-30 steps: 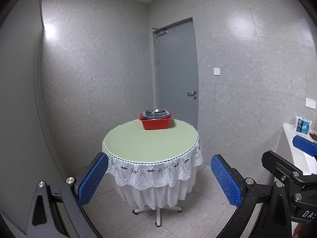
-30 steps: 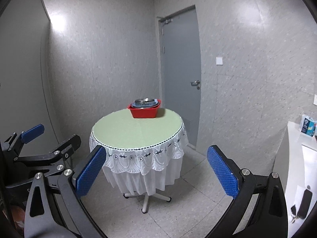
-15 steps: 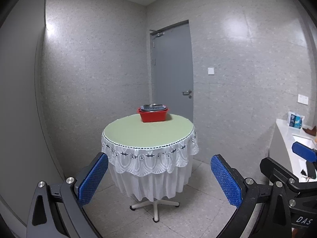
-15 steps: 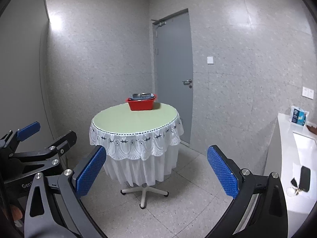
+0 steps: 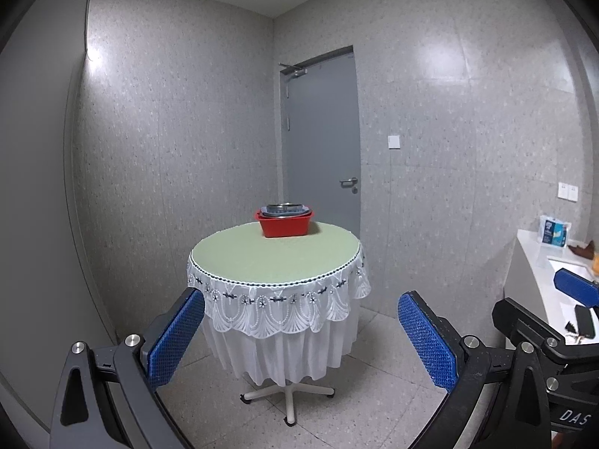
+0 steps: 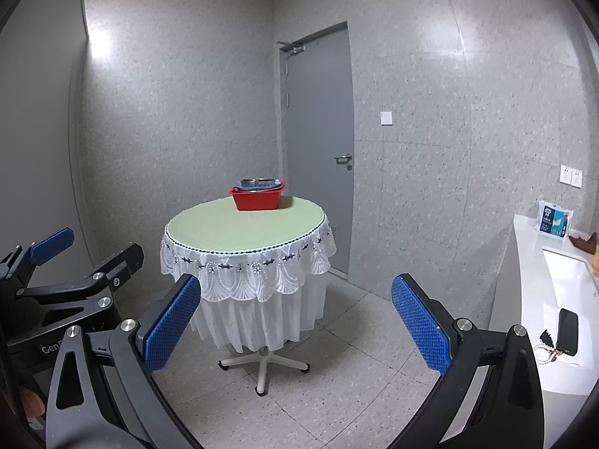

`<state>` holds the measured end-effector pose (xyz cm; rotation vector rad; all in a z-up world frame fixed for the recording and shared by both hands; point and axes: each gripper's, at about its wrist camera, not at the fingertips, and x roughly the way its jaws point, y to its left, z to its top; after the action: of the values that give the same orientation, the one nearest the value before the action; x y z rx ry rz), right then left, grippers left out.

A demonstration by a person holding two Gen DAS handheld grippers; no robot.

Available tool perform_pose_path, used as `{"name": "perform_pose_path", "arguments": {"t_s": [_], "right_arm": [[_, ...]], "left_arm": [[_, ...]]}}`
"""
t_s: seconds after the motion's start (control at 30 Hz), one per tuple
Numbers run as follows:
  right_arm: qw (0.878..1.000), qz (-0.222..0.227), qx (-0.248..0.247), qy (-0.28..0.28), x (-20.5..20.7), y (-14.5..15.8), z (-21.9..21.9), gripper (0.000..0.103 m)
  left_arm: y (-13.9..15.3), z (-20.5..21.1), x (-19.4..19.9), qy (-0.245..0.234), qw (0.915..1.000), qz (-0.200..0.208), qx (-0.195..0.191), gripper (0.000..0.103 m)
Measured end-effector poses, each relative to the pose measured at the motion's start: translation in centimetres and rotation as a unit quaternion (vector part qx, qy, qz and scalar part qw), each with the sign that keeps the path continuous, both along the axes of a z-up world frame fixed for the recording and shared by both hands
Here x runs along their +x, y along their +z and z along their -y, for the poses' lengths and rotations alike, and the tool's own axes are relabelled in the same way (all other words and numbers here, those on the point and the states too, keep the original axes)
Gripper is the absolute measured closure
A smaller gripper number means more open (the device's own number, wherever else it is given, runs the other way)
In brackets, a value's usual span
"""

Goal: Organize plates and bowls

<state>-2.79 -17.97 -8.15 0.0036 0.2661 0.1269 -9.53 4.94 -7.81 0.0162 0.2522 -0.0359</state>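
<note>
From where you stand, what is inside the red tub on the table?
The red tub holds a blue dish with a metal bowl nested in it; only their rims show. Anything beneath them is hidden by the tub's wall.

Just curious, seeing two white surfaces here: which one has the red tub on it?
The round table with the pale green top and white lace skirt holds the red plastic tub, near its far edge. The white counter on the right carries a phone and keys instead.
</note>
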Motion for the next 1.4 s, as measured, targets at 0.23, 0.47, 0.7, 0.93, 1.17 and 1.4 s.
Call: {"name": "perform_pose_path", "arguments": {"t_s": [0.23, 0.47, 0.7, 0.93, 1.17, 1.4], "right_arm": [[1.000, -0.004, 0.001, 0.001, 0.1, -0.1, 0.2, 0.000], [1.000, -0.003, 0.000, 0.002, 0.4, 0.2, 0.5, 0.000], [1.000, -0.002, 0.000, 0.003, 0.5, 0.2, 0.5, 0.000], [1.000, -0.004, 0.000, 0.003, 0.7, 0.4, 0.6, 0.000], [1.000, -0.004, 0.000, 0.003, 0.7, 0.5, 0.8, 0.000], [1.000, -0.009, 0.000, 0.005, 0.8, 0.7, 1.2, 0.000]], "left_arm": [[0.0, 0.4, 0.5, -0.001, 1.0000, 0.000, 0.002, 0.001], [-0.1, 0.8, 1.1, 0.001, 1.0000, 0.001, 0.000, 0.001], [-0.1, 0.8, 1.8, 0.000, 1.0000, 0.005, -0.001, 0.001], [-0.2, 1.4, 2.1, 0.001, 1.0000, 0.004, 0.000, 0.001], [-0.2, 2.3, 2.3, 0.003, 1.0000, 0.006, -0.002, 0.001], [-0.2, 2.7, 2.4, 0.005, 1.0000, 0.006, 0.002, 0.001]]}}
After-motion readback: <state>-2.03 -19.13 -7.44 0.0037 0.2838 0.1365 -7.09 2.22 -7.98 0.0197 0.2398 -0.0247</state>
